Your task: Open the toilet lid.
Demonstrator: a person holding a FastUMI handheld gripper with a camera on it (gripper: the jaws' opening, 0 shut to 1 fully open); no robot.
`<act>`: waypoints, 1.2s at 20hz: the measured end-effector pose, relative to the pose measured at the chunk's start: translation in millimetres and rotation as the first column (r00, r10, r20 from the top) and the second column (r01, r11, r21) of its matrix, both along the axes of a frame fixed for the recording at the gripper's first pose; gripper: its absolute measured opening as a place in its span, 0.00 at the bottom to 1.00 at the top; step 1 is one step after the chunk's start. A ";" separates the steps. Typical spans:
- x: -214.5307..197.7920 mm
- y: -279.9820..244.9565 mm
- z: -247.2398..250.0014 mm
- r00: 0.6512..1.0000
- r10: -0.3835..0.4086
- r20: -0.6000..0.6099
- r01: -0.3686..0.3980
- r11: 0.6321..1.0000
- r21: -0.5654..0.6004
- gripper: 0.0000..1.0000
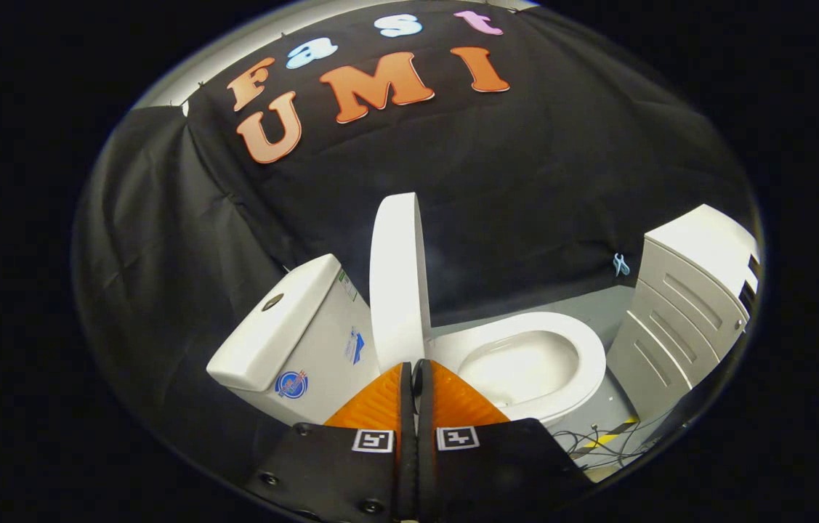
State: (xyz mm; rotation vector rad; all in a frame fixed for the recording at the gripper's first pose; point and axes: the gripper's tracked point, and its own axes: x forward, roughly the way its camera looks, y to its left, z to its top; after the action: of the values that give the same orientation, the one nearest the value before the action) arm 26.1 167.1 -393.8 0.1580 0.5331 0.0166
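Black cloth (525, 189) forms the booth's wall behind everything you see, hanging in folds down to a grey floor (598, 309). Before that wall stands the white toilet (569, 385), tilted in the view because your tool is held at an angle. Its lid (398, 283) is already raised, standing upright on edge between the cistern (300, 341) on one side and the open bowl (525, 367) on the other; the seat ring (591, 349) lies flat around the bowl. Note that the cistern carries a flush button (272, 301) on its top and a few stickers on its flank, which are too small to read. Your claw (413, 378) sits just short of the lid's lower end, its two fingers (376, 403) brought together with only a thin dark seam between them, nothing held. You can see the fingertips close to the foot of the lid, yet whether they touch it cannot be told. Beyond the bowl, well apart from your claw, stands a white cabinet (678, 319) with panelled fronts. A small blue clip (620, 264) is pinned to the cloth near the cabinet's top. Loose cables (602, 443) and a strip of yellow-and-black tape (616, 432) lie on the floor beside the toilet's base.
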 end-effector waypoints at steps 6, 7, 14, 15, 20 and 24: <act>3.6 33.9 3.5 0.999 0.033 0.009 -0.033 0.999 -0.027 0.08; 3.2 38.9 4.3 0.999 0.037 0.014 -0.037 0.999 -0.038 0.08; 3.9 72.5 3.1 0.997 0.076 0.032 -0.072 0.993 -0.096 0.08; 4.1 77.5 3.1 0.996 0.086 0.033 -0.082 0.991 -0.108 0.08; 3.3 103.7 0.5 0.990 0.131 0.043 -0.124 0.982 -0.144 0.08; 2.8 119.6 -5.4 0.988 0.148 0.032 -0.143 0.980 -0.136 0.08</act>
State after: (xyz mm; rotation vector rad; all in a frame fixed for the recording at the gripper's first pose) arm 28.9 286.8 -399.2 -0.0124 0.5011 0.1265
